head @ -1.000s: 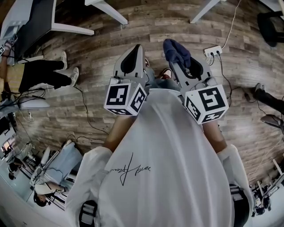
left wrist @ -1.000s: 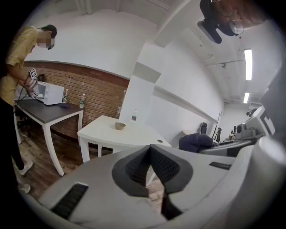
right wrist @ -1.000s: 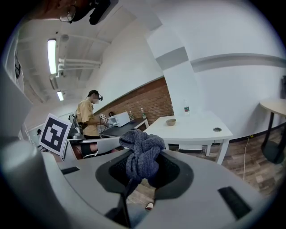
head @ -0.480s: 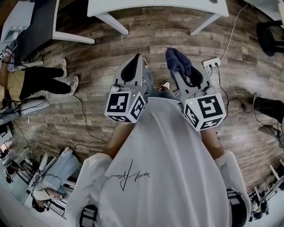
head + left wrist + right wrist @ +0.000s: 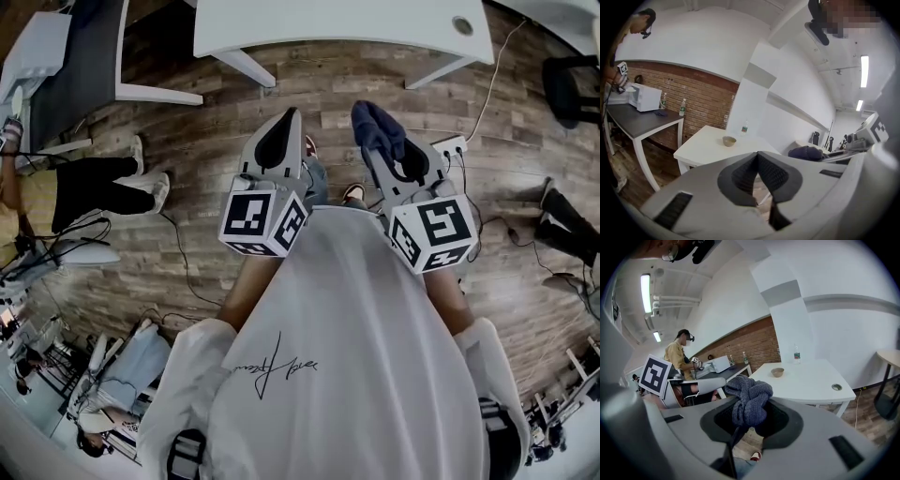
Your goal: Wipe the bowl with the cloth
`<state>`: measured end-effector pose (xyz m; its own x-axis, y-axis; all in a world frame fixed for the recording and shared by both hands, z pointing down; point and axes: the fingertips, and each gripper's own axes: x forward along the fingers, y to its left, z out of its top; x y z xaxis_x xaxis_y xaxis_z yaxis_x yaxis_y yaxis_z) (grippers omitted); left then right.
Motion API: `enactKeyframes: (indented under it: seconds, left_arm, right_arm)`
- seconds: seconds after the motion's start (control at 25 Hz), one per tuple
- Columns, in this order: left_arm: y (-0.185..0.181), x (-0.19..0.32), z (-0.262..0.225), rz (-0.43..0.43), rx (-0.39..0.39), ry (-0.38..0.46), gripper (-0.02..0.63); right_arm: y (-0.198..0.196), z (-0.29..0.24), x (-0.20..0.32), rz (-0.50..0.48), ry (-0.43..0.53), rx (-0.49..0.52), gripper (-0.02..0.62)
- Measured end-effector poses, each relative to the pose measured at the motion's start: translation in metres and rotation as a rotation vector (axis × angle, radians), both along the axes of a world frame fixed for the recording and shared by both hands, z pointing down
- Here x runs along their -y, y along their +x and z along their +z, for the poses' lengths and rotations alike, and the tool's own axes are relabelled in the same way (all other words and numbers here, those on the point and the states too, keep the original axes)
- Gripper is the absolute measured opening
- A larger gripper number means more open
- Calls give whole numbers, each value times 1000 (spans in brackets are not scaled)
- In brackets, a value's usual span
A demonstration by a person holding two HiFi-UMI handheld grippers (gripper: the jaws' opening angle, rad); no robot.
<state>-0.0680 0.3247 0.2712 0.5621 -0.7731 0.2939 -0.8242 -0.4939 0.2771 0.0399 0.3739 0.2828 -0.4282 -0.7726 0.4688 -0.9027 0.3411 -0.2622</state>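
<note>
- Your head view is bright and even: the white shirt (image 5: 356,356) at six o'clock shows no glare, and the wooden floor (image 5: 216,122) carries only soft shadows.
- Its fisheye lens bends the floor's lines hard toward the rim.
- In your left gripper view a ceiling strip (image 5: 863,71) at two o'clock glows and washes the wall (image 5: 693,42) pale; a black vignette rings the picture.
- In your right gripper view a tube light (image 5: 645,292) at ten o'clock burns out white.
- There the cloth (image 5: 749,401) shows crisp knit, with deep shadow beneath it; the far bowl (image 5: 777,372) stays sharp.
</note>
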Motion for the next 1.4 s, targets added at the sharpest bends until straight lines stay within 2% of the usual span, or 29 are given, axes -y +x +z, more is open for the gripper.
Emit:
enactKeyframes:
  seconds: [0.2, 0.56, 0.8, 0.96, 1.24, 1.4]
  left_arm:
    - [-7, 32, 7, 57, 57, -14, -5]
    - [-30, 75, 10, 120, 40, -41, -5]
    - [-44, 102, 9, 154, 45, -30, -5]
    - [-52, 116, 12, 170, 67, -24, -3]
    - [-59, 125, 13, 175, 26, -43, -5]
    - [-58, 134, 12, 179, 22, -33, -5]
  right_arm:
    - [-13, -3, 31, 22, -18, -10, 104]
    - [-37, -1, 79, 44, -53, -74, 104]
    - [-54, 2, 105, 47, -64, -113, 103]
    - [-64, 5, 119, 62, -71, -113, 103]
    - [-71, 1, 130, 34, -60, -108, 104]
    - [-62, 5, 139, 56, -67, -100, 104]
